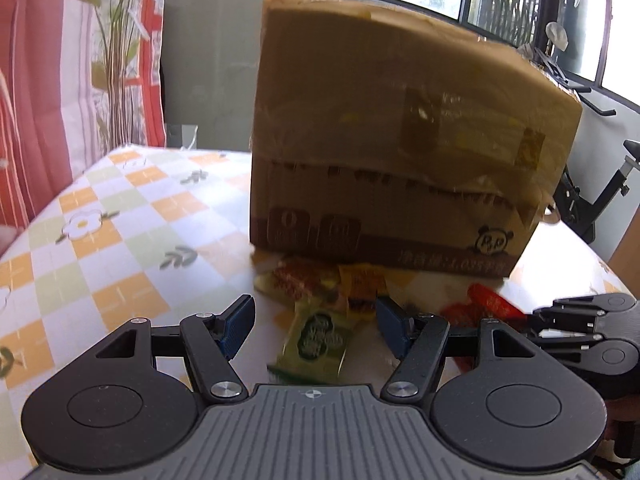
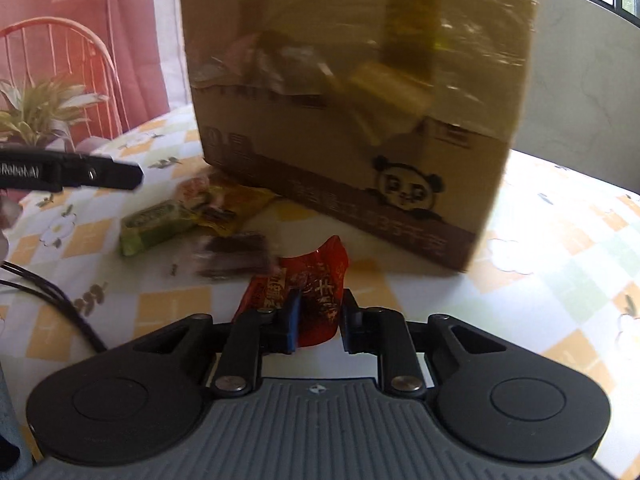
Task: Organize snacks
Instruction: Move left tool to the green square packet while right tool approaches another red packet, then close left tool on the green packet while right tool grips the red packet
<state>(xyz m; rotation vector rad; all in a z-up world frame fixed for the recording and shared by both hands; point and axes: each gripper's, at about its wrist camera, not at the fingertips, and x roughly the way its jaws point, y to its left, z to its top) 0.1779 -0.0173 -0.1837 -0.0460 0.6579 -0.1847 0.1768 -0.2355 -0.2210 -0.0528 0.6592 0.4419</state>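
A brown cardboard box point(image 1: 396, 148) with a panda print stands on the table; it also shows in the right wrist view point(image 2: 360, 92). Small snack packets lie in front of it. My left gripper point(image 1: 314, 320) is open, its jaws wide on either side of a green packet point(image 1: 316, 344). Yellow and orange packets point(image 1: 320, 280) lie just beyond. My right gripper point(image 2: 318, 316) is shut on a red packet point(image 2: 312, 284). A brown packet point(image 2: 236, 254) and the green packet point(image 2: 154, 222) lie to its left. The right gripper shows at the right edge of the left wrist view point(image 1: 576, 324).
The table has a checked orange, green and white cloth point(image 1: 100, 240). A potted plant point(image 2: 40, 112) and a red chair point(image 2: 60, 48) stand at the far left. An exercise bike point(image 1: 592, 184) stands right of the table. Black cables point(image 2: 52, 304) lie on the cloth.
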